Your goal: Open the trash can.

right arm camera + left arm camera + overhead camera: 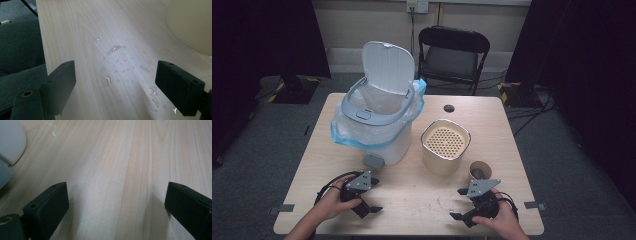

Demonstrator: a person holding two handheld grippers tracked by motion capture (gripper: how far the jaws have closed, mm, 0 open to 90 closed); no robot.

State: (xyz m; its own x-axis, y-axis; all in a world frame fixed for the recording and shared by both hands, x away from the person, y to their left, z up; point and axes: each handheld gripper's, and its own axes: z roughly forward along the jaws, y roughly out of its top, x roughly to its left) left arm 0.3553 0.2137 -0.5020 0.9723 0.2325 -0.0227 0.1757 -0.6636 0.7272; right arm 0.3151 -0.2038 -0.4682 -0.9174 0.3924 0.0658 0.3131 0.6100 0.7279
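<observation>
black folding chair [453, 55], grey carpet [257, 150]

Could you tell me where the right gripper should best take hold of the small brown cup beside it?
Probably across the round wall of the small brown cup, near mid-height, coming from the person's side. It stands upright, right by the open right gripper, and something dark lies inside, so gripping the rim seems less sure.

High view: up above the near side of the table [412, 200], looking forward and down, far enough to take in the bin [377, 115] and chair [452, 55]. Left gripper view: very low and close, facing along bare wood, bin base at the left edge. Right gripper view: just as close, facing wet wood [117, 62]. Shared by all: the tabletop.
</observation>
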